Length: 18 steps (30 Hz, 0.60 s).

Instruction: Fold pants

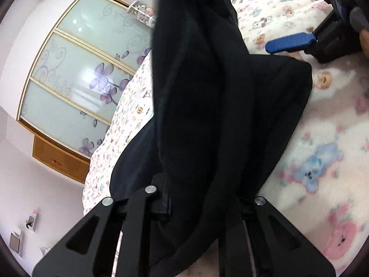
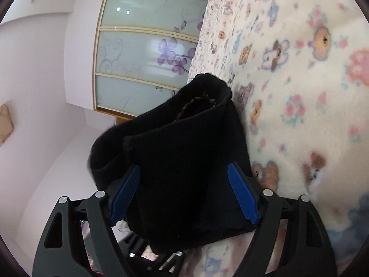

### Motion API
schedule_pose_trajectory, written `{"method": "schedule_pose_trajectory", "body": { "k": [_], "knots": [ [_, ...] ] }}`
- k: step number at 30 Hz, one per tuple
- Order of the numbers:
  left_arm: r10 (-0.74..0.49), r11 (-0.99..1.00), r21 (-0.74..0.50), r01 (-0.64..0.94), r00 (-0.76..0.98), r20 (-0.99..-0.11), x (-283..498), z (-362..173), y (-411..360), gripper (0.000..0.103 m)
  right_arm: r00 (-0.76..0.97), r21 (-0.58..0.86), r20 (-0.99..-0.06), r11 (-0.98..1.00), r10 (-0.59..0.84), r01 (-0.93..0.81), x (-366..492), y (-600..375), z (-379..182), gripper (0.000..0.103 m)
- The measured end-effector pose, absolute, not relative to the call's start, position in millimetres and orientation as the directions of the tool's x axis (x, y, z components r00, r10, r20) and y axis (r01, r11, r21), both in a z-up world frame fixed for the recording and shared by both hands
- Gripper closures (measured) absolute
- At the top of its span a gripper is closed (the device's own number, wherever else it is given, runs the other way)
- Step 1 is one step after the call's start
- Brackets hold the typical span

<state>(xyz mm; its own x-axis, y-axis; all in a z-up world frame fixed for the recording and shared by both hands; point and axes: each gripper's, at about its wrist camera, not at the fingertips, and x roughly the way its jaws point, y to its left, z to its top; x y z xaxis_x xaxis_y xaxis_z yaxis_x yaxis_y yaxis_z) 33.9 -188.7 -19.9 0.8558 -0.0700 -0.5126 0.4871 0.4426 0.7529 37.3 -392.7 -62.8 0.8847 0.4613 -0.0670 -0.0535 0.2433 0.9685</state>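
A: Where are the pants?

B: The black pants (image 1: 207,106) hang and bunch in front of the left camera, spilling down onto the blanket (image 1: 322,138) printed with teddy bears. In the right wrist view a folded part of the pants (image 2: 184,161) stands between the two blue pads.

A: And the left tongs?

B: The left tongs (image 1: 203,198) are clenched on the pants; the dark cloth runs straight down between the black arms and hides the pads.

A: The right tongs?

B: The right tongs (image 2: 184,194) stand wide. Their blue pads (image 2: 125,194) sit on either side of the fold, and I cannot see either one pressing into it, so I call them released with cloth between them. In the left view the same tongs (image 1: 290,42) show at the upper right, one blue pad just beyond the far edge of the pants.

A: What lies around that?

B: The blanket covers a bed. Beyond its edge is a wardrobe (image 2: 143,53) with frosted sliding doors bearing purple flowers, set against pale pink walls (image 2: 46,92).
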Motion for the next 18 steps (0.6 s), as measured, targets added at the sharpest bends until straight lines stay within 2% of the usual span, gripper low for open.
{"method": "schedule_pose_trajectory", "body": {
  "k": [6,7,9,11,14,16,18],
  "knots": [
    [-0.032,0.445,0.805,0.393,0.905,-0.424,38,-10,-162,0.09,0.834,0.971,-0.085,0.234,0.545,-0.055,40,-390,-59,0.02],
    [-0.019,0.438,0.82,0.369,0.916,-0.402,40,-8,-154,0.089,0.825,0.963,-0.116,0.265,0.553,-0.042,40,-388,-55,0.02],
    [-0.002,0.448,0.814,0.369,0.911,-0.412,44,-11,-152,0.089,0.836,0.947,-0.155,0.319,0.526,-0.026,37,-386,-48,0.02],
    [0.004,0.431,0.819,0.378,0.907,-0.421,40,-20,-152,0.084,0.864,0.926,-0.199,0.377,0.462,0.012,31,-388,-39,0.02],
    [-0.003,0.437,0.803,0.405,0.894,-0.449,31,-31,-154,0.076,0.891,0.91,-0.213,0.413,0.4,0.032,23,-398,-30,0.02],
    [-0.005,0.461,0.79,0.405,0.891,-0.454,26,-31,-151,0.074,0.905,0.91,-0.185,0.415,0.384,0.01,16,-407,-25,0.02],
    [-0.017,0.502,0.759,0.414,0.883,-0.47,25,-22,-147,0.065,0.907,0.912,-0.148,0.409,0.394,-0.029,12,-411,-21,0.02]
  ]
}}
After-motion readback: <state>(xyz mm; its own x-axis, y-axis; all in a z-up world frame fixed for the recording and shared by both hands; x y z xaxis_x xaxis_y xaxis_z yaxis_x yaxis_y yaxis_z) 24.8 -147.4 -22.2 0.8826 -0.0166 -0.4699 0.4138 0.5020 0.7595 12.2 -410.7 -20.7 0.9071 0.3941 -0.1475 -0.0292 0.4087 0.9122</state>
